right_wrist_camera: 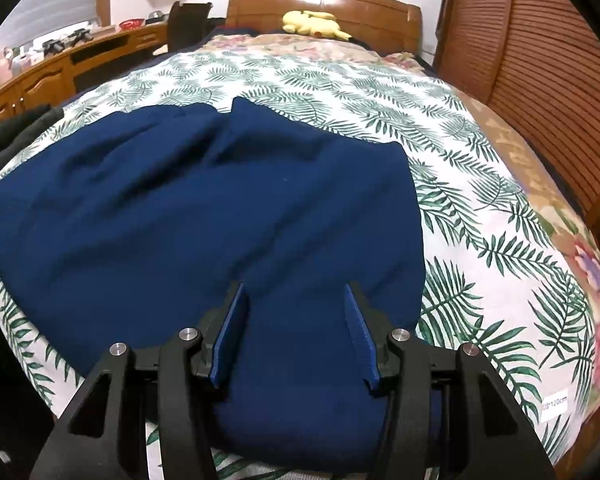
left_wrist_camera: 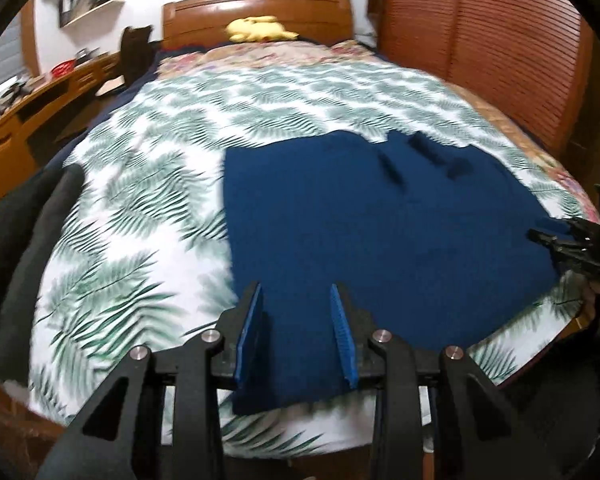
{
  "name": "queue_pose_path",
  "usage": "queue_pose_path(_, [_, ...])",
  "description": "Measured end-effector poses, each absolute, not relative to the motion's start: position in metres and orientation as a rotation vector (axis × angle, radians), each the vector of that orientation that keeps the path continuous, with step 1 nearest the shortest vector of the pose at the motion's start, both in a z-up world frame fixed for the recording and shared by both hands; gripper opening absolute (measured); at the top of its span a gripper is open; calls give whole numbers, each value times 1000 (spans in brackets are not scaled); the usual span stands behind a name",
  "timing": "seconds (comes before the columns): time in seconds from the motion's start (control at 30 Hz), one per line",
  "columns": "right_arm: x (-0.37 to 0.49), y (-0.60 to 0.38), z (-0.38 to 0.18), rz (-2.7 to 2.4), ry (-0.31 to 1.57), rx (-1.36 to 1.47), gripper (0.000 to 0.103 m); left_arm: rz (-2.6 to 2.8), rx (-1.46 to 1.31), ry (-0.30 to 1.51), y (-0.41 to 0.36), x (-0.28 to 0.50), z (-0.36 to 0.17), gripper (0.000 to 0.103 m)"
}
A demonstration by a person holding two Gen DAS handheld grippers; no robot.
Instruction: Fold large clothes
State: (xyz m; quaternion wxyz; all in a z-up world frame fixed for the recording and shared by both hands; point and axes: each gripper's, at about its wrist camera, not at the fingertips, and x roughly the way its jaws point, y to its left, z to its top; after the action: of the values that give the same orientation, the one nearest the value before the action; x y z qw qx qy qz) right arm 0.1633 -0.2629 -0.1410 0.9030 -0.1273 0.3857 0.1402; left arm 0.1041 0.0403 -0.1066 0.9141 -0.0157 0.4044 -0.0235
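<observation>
A large dark blue garment [left_wrist_camera: 380,240] lies spread flat on the leaf-print bed cover [left_wrist_camera: 140,208], with a few creases near its far edge. My left gripper [left_wrist_camera: 296,292] is open, just above the garment's near left part, holding nothing. My right gripper [right_wrist_camera: 296,290] is open above the garment [right_wrist_camera: 204,208] near its right front edge, holding nothing. The right gripper also shows in the left wrist view [left_wrist_camera: 572,244] at the garment's right edge.
A wooden headboard [left_wrist_camera: 260,12] with a yellow plush toy [left_wrist_camera: 260,28] stands at the far end. A wooden desk [left_wrist_camera: 28,100] runs along the left. A slatted wooden wardrobe [left_wrist_camera: 480,40] stands right. Dark clothing [left_wrist_camera: 20,220] lies at the bed's left edge.
</observation>
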Motion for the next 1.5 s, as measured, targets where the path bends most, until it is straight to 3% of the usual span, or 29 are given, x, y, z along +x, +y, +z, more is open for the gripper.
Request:
queue_pose_path(1.27, [164,-261,-140,289,797,-263,53,7,-159,962,55,84,-150,36])
queue_pose_path(1.3, [165,-260,-139,290,796,-263,53,5,-153,964,53,85,-148,33])
queue_pose_path(1.4, [165,-259,-139,295,795,-261,53,-27,-130,956,46,86,-138,12])
queue_pose_path(1.5, [163,-260,-136,304,791,-256,53,-40,-99,891,38,86,-112,7])
